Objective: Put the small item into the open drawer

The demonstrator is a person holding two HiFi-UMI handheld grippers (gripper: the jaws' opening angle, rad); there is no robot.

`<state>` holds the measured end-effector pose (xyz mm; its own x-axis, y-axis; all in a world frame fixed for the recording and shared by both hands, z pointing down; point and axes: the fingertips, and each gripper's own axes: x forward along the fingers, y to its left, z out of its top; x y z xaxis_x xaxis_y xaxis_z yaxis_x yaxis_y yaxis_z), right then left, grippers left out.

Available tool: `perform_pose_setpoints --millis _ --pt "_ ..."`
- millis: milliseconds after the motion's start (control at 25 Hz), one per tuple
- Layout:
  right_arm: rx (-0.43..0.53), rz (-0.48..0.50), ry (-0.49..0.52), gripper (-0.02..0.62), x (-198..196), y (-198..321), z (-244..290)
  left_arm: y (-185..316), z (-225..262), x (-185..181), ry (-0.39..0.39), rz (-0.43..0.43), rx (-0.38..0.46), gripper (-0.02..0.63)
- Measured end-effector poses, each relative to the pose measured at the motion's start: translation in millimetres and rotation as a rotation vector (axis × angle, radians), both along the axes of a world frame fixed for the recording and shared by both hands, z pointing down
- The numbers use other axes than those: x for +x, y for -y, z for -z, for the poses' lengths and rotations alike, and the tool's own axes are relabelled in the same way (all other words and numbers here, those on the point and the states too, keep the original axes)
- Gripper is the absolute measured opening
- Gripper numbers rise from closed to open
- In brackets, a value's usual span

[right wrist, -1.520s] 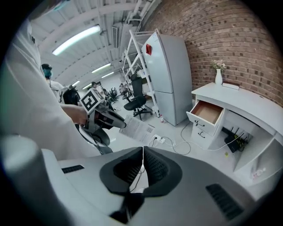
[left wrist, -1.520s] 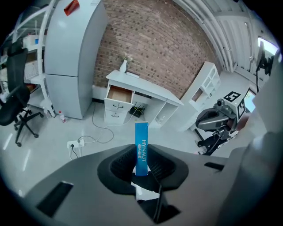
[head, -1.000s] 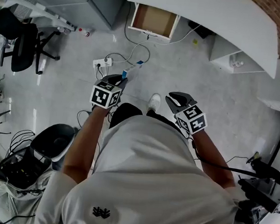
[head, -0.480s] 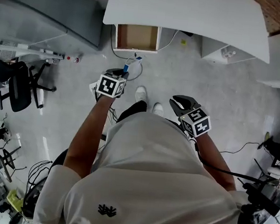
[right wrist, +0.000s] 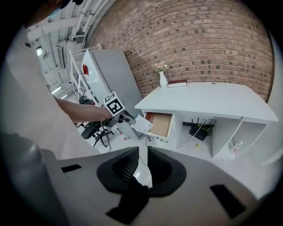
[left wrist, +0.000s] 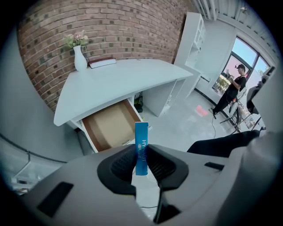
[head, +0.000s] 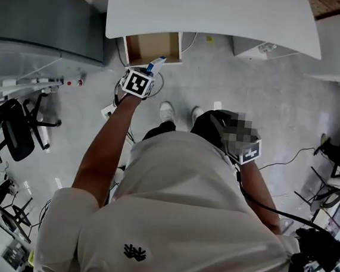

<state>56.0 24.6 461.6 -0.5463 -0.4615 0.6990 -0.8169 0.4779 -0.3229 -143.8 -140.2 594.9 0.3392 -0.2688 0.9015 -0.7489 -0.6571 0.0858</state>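
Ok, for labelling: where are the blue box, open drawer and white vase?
Thin blue box [left wrist: 141, 143]: left gripper view, printed face.
Open brown-lined drawer [left wrist: 110, 128]: left gripper view, floor.
White narrow-necked vase [left wrist: 80, 62]: left gripper view, body.

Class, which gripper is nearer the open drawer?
Left. The left gripper, holding a blue box, is at the drawer's front; the right gripper is back beside the person.

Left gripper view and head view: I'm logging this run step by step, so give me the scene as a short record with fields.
left gripper: shut on the small blue box, held upright
right gripper: jaws slightly apart, nothing between them
drawer: open, under the white desk, nothing visible inside
box position: near the drawer's front, not yet inside
desk top: white vase and a book
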Motion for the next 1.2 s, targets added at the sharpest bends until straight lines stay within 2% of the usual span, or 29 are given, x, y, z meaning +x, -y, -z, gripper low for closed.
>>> perform_pose_setpoints --millis 120,280,480,680,1000,1200 --pt "-0.016 0.007 -0.006 0.084 8.4 11.0 -8.9 17.3 -20.8 1.2 0.057 0.0 -0.033 0.083" --pt "-0.015 0.026 -0.002 0.083 27.9 42.7 -9.8 47.3 -40.0 22.5 0.085 -0.007 -0.054 0.083" --pt "-0.051 0.056 0.003 0.083 81.4 87.1 -19.4 80.3 -70.2 61.1 0.153 -0.001 -0.092 0.083" --pt "-0.121 0.075 -0.004 0.081 130.7 109.9 -47.1 112.7 -107.5 87.6 0.227 -0.005 -0.082 0.083" --pt "-0.2 0.075 -0.003 0.081 181.7 142.5 -86.3 154.1 -168.6 121.0 0.284 -0.003 -0.104 0.083" --pt "-0.228 0.073 -0.013 0.081 195.0 151.8 -98.3 163.8 -192.4 127.0 0.314 -0.034 -0.098 0.083"
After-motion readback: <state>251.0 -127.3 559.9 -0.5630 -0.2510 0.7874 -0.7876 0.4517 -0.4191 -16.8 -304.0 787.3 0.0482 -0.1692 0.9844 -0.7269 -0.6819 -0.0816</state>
